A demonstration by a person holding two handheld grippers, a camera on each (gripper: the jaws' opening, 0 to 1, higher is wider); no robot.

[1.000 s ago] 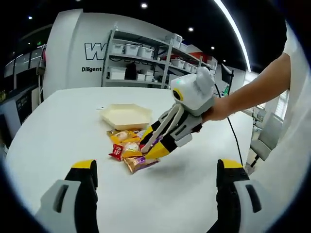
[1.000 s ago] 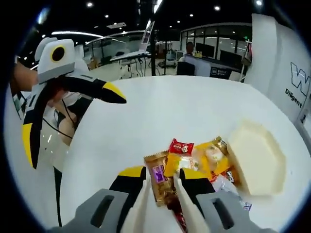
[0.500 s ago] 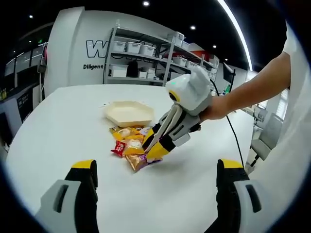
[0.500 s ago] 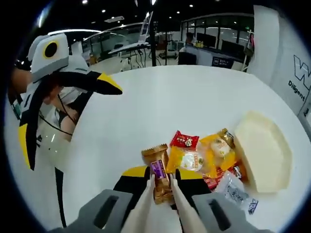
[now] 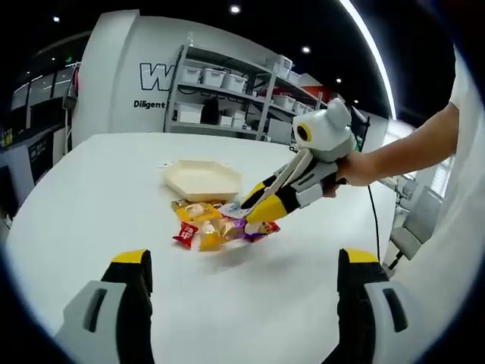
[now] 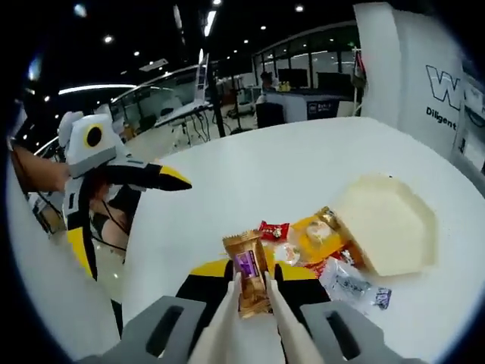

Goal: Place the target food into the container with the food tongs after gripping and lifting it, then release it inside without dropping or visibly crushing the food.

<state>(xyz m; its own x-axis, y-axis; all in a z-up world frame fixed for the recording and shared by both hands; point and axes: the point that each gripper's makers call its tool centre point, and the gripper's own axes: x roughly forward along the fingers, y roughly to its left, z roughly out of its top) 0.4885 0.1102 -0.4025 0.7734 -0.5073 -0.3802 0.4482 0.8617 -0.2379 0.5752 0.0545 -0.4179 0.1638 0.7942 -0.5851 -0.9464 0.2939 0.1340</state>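
Observation:
My right gripper [image 6: 252,287] is shut on a pair of white food tongs [image 6: 227,318]. The tongs clamp a brown snack packet with a purple label [image 6: 248,271], held upright just above the table. The beige hexagonal container [image 6: 386,224] lies to the right of it, with nothing in it. In the left gripper view the right gripper [image 5: 258,208] hovers over the snack pile [image 5: 203,224], in front of the container [image 5: 201,180]. My left gripper [image 5: 242,284] stands wide open over bare table.
Yellow packets [image 6: 314,235], a red packet [image 6: 273,230] and a clear wrapper [image 6: 342,282] lie beside the container on the white round table [image 6: 250,174]. A person's arm [image 5: 402,152] reaches in from the right. Shelving with bins [image 5: 227,98] stands behind the table.
The tongs closed on the brown packet and lifted it off the table, away from the pile. The right gripper has risen and moved right. The left gripper stays open.

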